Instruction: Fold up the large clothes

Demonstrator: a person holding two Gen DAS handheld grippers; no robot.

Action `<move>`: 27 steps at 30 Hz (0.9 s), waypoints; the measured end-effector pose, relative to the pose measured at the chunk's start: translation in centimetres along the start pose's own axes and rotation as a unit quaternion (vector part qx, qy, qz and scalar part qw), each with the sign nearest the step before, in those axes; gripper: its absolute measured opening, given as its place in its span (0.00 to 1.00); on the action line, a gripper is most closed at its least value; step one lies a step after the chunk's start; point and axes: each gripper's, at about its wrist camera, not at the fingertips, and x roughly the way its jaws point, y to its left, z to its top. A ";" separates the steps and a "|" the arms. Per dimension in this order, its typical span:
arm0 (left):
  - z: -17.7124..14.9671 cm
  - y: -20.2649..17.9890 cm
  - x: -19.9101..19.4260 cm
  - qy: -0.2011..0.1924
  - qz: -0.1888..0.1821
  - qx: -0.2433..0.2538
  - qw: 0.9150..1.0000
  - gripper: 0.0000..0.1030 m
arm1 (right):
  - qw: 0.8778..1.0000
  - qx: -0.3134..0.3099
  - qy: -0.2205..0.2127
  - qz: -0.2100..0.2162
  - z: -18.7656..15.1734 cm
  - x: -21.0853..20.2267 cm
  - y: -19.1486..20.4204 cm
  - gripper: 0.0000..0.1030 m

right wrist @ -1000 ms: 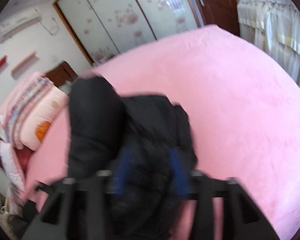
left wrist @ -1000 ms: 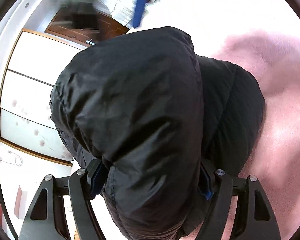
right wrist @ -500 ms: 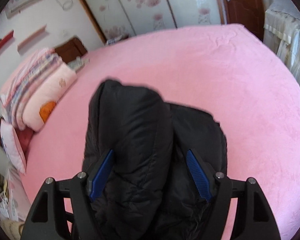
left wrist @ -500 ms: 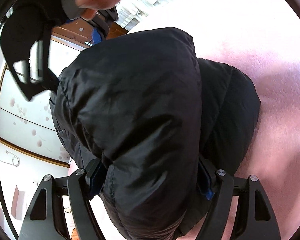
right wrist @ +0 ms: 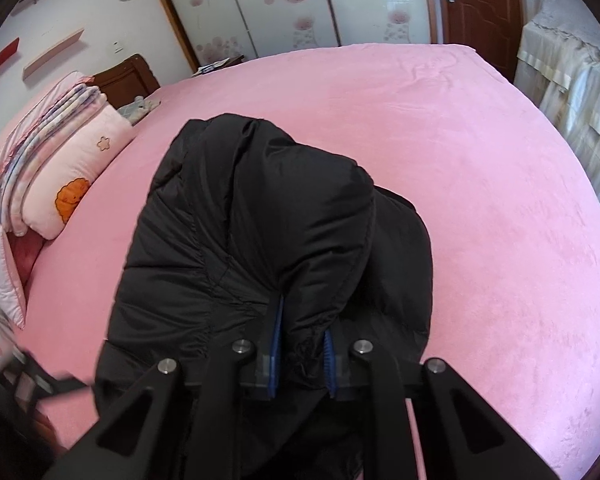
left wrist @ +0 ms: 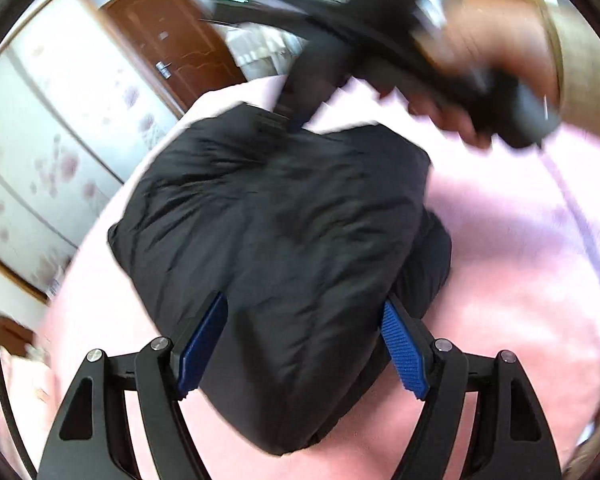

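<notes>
A pile of folded quilts and a pillow [right wrist: 56,152] sits on the pink bed [right wrist: 480,184] at about nine o'clock in the right wrist view, well apart from the black padded jacket [right wrist: 260,240]. Beyond the bed's far edge stand flower-printed wardrobe doors [right wrist: 284,0] at twelve o'clock and a brown door [right wrist: 480,4] at one o'clock; pale curtains [right wrist: 572,80] hang at two o'clock.

The jacket lies bundled on the bed's near half, its long axis running from six o'clock up toward eleven o'clock.

The right gripper [right wrist: 300,354] is closing, its blue pads pinching a fold at the jacket's near edge. The left gripper [left wrist: 300,344] stands wide, the bulky bundle filling the gap between its pads; in that blurred view a hand [left wrist: 496,64] on the other tool crosses at one o'clock.
</notes>
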 end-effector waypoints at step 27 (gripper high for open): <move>-0.8 14.6 14.7 0.050 0.070 -0.332 0.939 0.85 | 0.991 0.097 -0.097 -0.004 -7.6 5.7 -3.9 0.20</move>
